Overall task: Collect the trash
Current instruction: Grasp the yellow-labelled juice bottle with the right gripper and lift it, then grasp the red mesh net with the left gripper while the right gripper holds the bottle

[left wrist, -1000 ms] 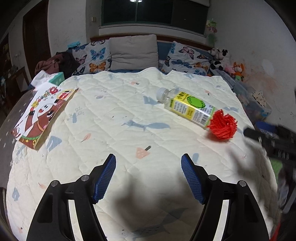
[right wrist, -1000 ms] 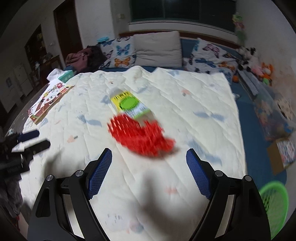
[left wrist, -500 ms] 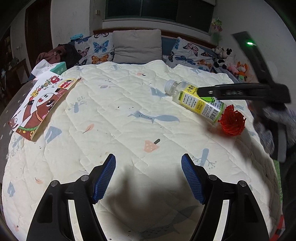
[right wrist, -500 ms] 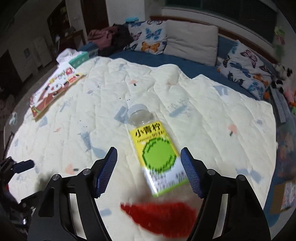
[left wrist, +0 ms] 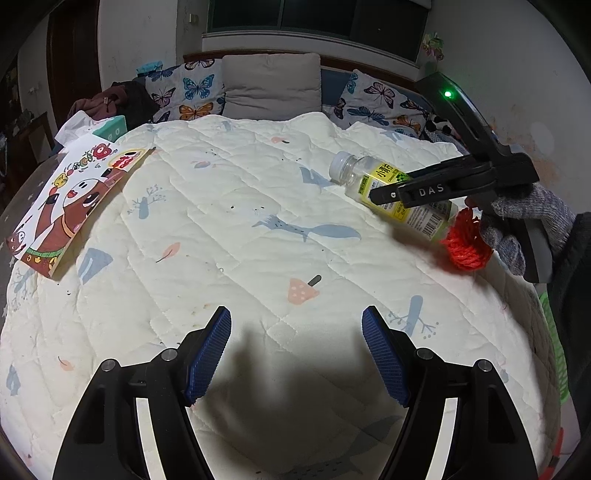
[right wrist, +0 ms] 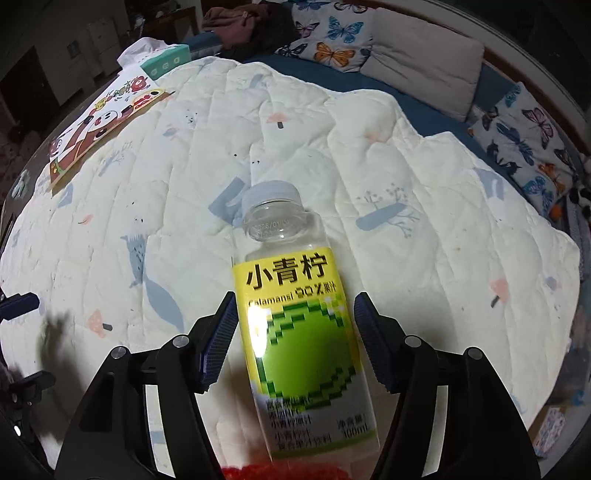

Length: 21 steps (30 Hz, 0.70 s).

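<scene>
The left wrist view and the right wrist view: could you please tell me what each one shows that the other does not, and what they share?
Only the left wrist view shows the gloved hand holding the right gripper's body, the window, and the open left gripper over bare quilt. Only the right wrist view shows the right gripper straddling the bottle, its jaws closing with the pads not yet pressing, and the label's front. Both show the bottle lying on the quilt, the red mesh ball at its base, the picture book and the butterfly pillows.
</scene>
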Available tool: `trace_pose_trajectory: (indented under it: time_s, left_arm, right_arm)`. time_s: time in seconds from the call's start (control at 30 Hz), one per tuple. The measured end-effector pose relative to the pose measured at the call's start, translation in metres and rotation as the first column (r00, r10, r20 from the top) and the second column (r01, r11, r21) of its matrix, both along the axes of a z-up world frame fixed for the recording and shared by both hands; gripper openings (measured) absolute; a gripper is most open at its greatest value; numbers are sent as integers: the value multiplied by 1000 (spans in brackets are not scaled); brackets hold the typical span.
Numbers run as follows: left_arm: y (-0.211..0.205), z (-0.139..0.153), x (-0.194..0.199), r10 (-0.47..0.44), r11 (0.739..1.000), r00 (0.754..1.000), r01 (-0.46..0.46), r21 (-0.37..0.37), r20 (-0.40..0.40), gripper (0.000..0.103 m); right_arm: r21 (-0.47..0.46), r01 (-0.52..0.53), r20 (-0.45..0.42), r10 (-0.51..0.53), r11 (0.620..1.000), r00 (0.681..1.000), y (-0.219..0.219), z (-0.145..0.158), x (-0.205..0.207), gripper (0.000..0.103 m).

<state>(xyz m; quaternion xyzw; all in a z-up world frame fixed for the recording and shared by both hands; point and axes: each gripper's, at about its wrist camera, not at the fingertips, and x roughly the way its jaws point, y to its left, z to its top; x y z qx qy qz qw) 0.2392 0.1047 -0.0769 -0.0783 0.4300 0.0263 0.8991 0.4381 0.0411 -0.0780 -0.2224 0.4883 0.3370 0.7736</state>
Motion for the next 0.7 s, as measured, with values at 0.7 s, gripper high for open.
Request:
trace_pose_trajectory:
  time_s: [0.7]
  left_arm:
    - [-16,0,10,-37,999,999,37,-3,5,71]
  right_arm:
    - [143,70,54,-78,987,995,-14,54,3,58]
